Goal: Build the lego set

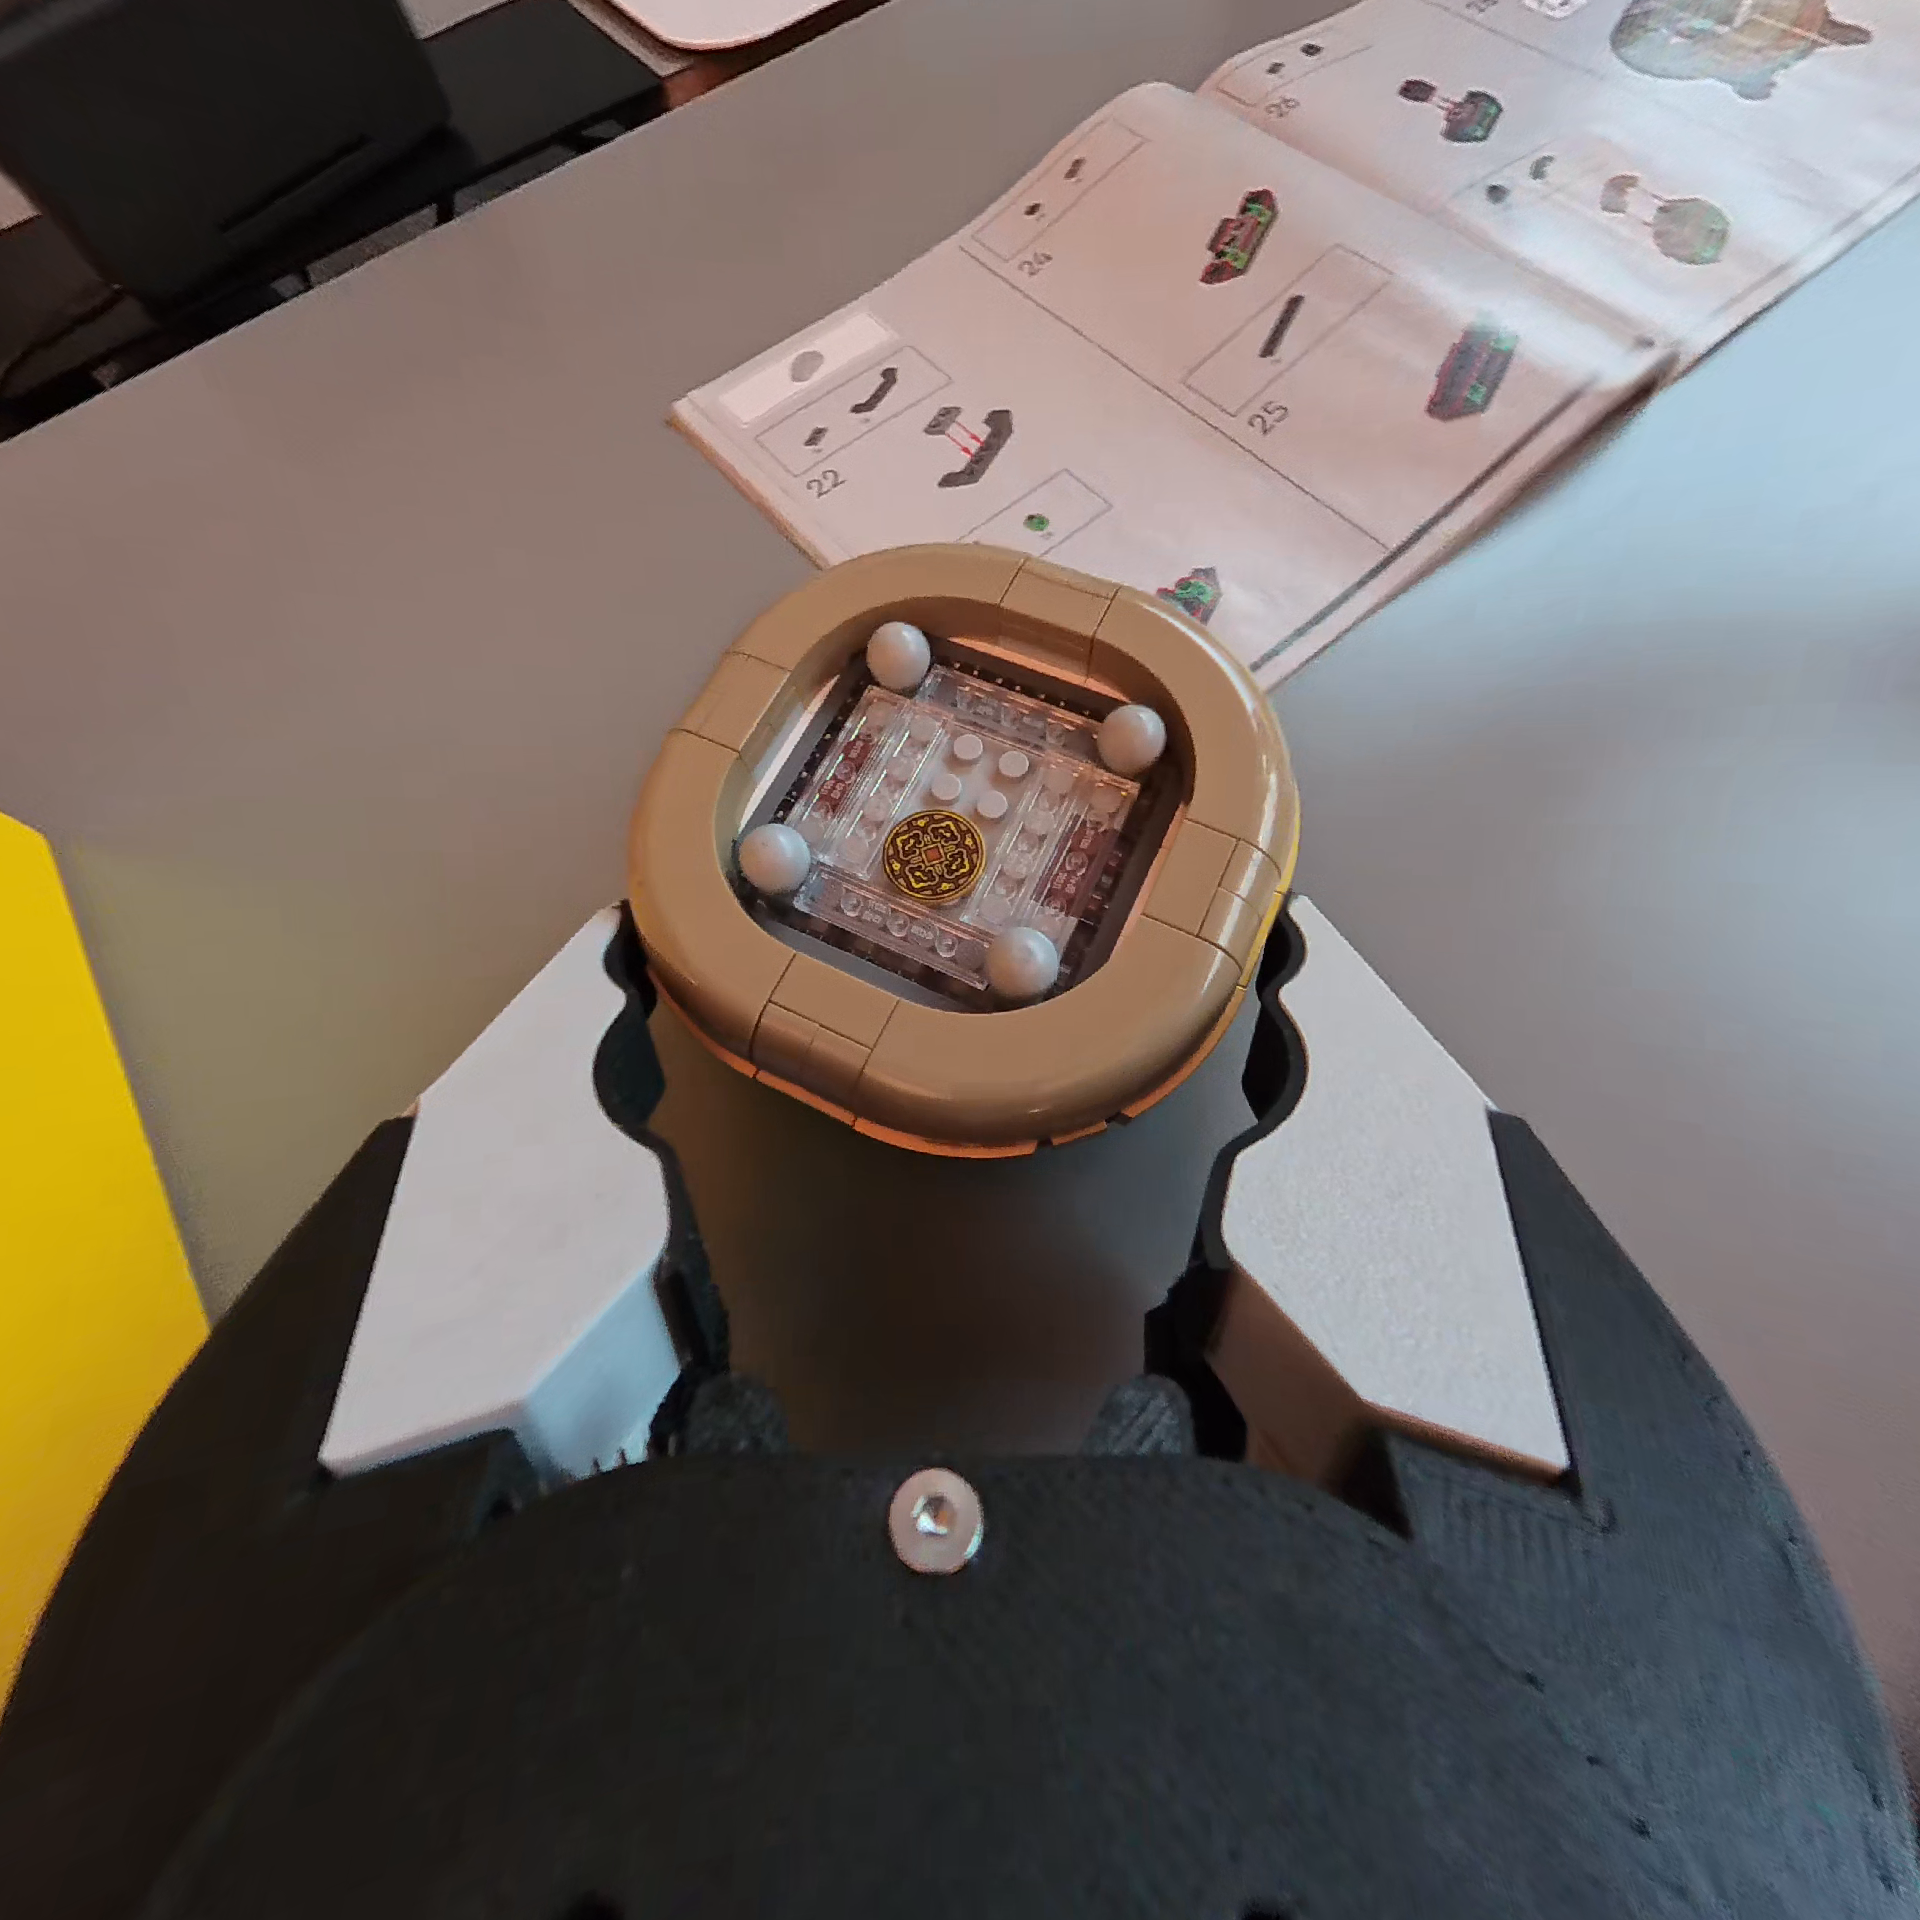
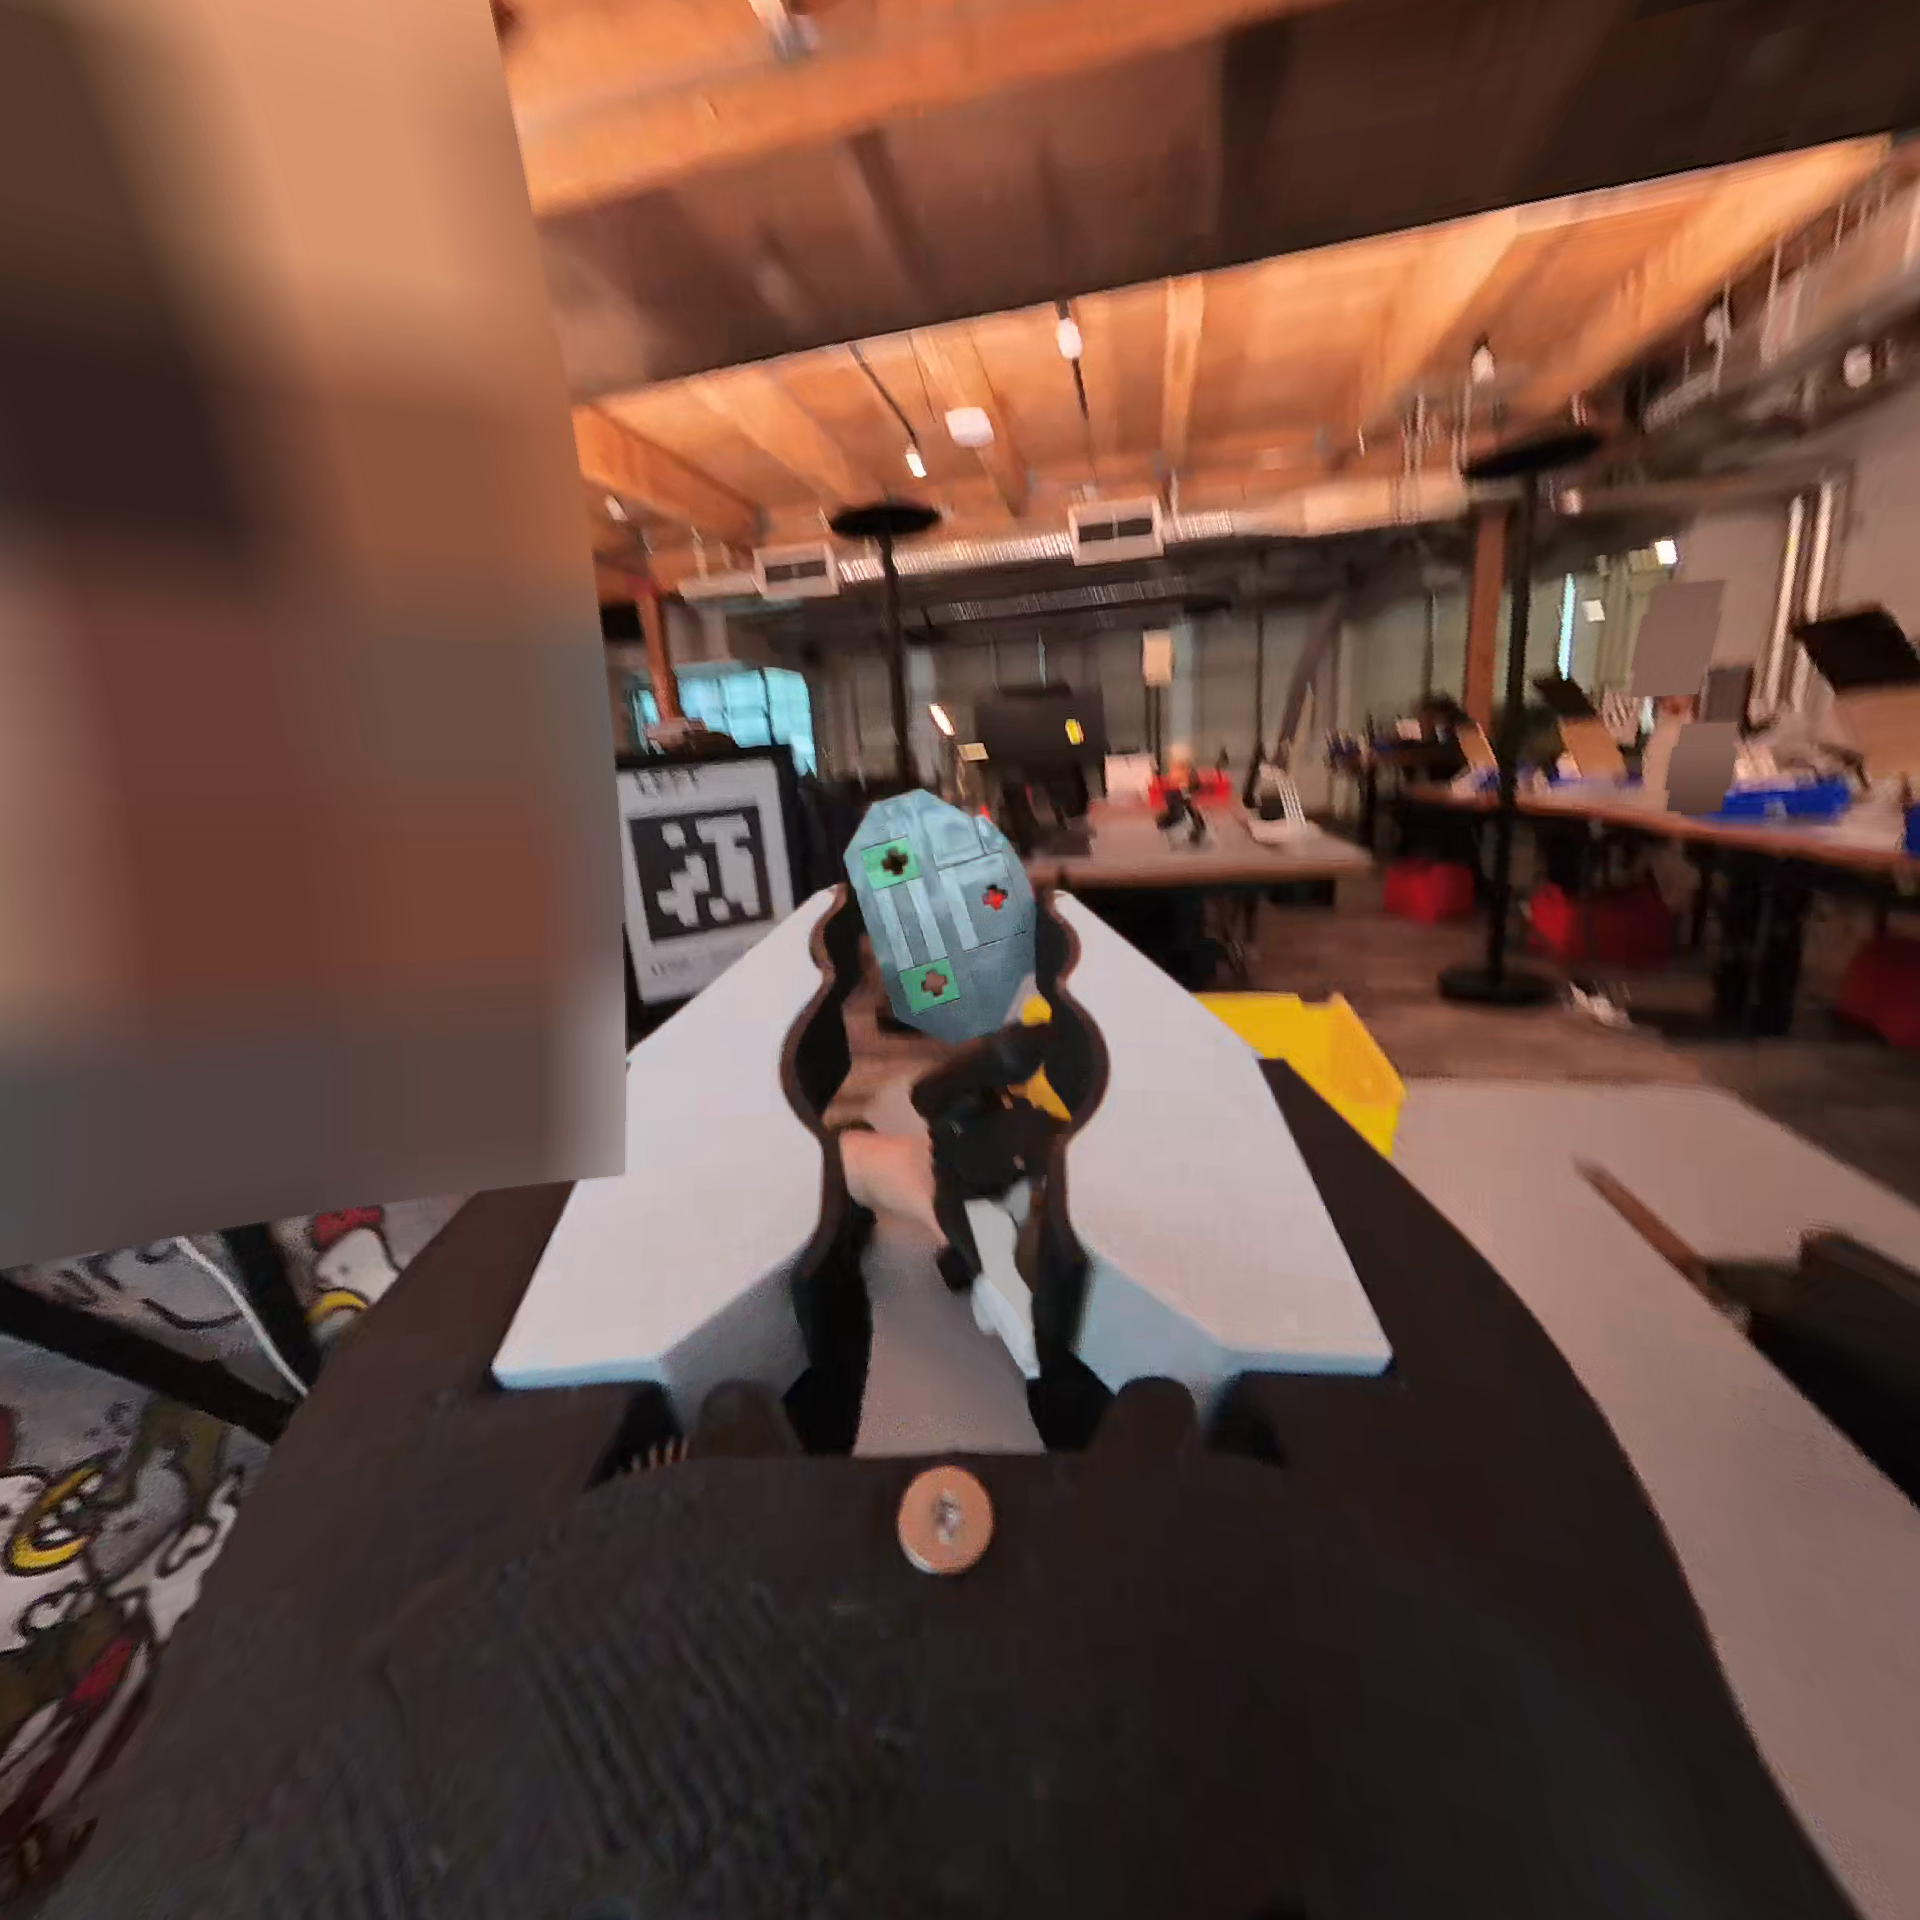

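Tan square base with a gold coin piece is gripped between the left tongs, above the grey surface; a booklet lies beyond. Right tongs are closed on a grey piece, lifted up.

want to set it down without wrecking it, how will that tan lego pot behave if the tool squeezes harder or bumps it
The tan lego pot is probably stiff but fragile: its rim is many separate curved pieces with visible seams, so a harder squeeze may pop some off. The left tool grips only its near edge, so it may pivot. The round coin tile inside looks seated.
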### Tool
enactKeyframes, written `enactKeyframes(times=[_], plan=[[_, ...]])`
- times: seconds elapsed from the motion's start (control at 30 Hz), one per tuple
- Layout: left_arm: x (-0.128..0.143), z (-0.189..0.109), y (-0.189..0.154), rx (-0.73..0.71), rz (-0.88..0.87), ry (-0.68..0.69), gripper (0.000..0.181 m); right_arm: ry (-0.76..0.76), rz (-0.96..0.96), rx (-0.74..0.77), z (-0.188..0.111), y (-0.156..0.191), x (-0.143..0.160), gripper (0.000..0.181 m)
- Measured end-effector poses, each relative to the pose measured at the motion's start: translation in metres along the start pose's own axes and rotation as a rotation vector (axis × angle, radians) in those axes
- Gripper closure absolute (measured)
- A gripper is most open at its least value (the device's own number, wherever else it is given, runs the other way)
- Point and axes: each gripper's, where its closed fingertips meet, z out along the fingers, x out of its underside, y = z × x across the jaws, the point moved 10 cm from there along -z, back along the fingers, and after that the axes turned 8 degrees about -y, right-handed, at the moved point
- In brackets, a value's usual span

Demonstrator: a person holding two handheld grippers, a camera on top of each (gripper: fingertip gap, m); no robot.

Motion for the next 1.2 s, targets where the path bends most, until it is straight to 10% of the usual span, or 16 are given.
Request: enactKeyframes(times=[0.4, 0.67, 0.8, 1.2], plan=[[0.009, -0.008, -0.019, 0.036, 0.065, 0.078, 0.075, 0.210, 0.104, -0.038, 0.053, -0.016, 0.067, 0.149], [-0.016, -0.043, -0.028, -0.210, -0.428, -0.066, 0.060, 0.180, -0.141, 0.125, 0.010, 0.012, -0.006, 0.149], [-0.040, -0.031, -0.036, -0.433, -0.269, 0.055, 0.047, 0.109, -0.299, 0.238, -0.023, 0.046, -0.051, 0.148], [-0.043, 0.015, -0.045, -0.425, -0.319, 0.283, 0.046, 0.057, -0.401, 0.331, -0.059, 0.069, -0.077, 0.148]])
